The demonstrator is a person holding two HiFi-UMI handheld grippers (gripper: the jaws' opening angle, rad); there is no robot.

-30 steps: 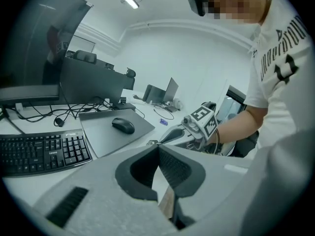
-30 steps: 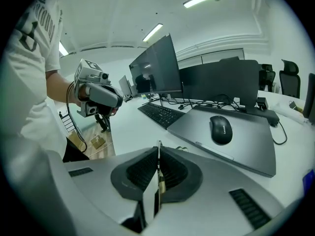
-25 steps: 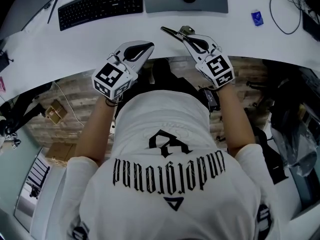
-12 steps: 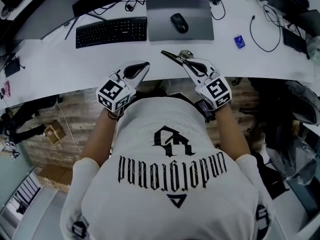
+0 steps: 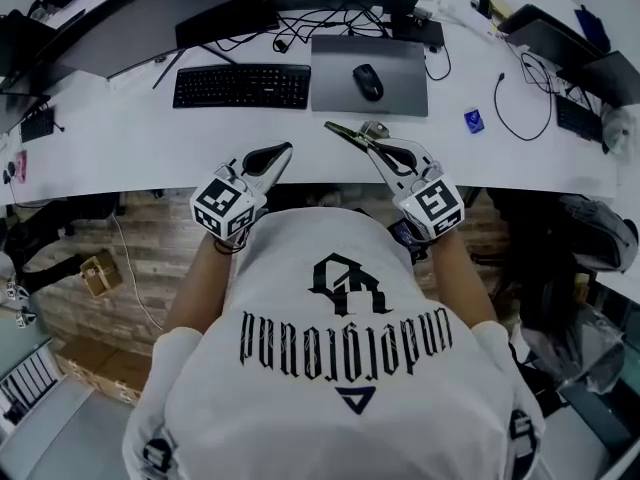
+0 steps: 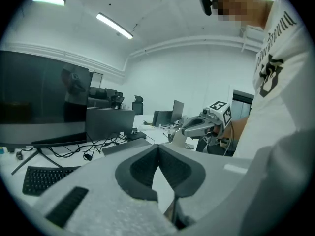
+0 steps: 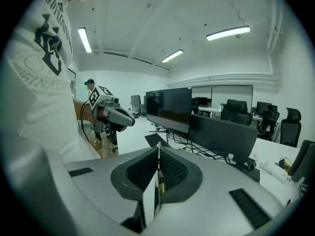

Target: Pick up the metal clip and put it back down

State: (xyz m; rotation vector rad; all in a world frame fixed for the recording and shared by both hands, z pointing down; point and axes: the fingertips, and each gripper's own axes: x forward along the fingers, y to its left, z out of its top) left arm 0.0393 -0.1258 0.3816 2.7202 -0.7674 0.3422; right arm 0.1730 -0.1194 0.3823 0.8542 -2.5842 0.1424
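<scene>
At the left, the left claw (image 5: 283,150) is pinched fully together with nothing in it. It hovers at the near edge of the white tabletop (image 5: 140,138), its tips aimed toward the black keyboard (image 5: 241,85). Further right, the right claw (image 5: 373,141) is clamped on the thin dark metal clip (image 5: 345,132). The clip juts leftward from the tips over the near part of the tabletop, short of the grey mouse mat (image 5: 395,58) and its black mouse (image 5: 367,81). From above I can't quite tell whether the clip hangs clear or grazes the surface.

The worry is the hold. Along the jaws only a slim edge of metal shows between the dark pads (image 7: 140,173), so the clip could swivel or slide out as it goes down. So near the tabletop's edge, a slip might drop it to the floor.

Both forearms are bent in close to the body, with the claws angled slightly toward each other.
</scene>
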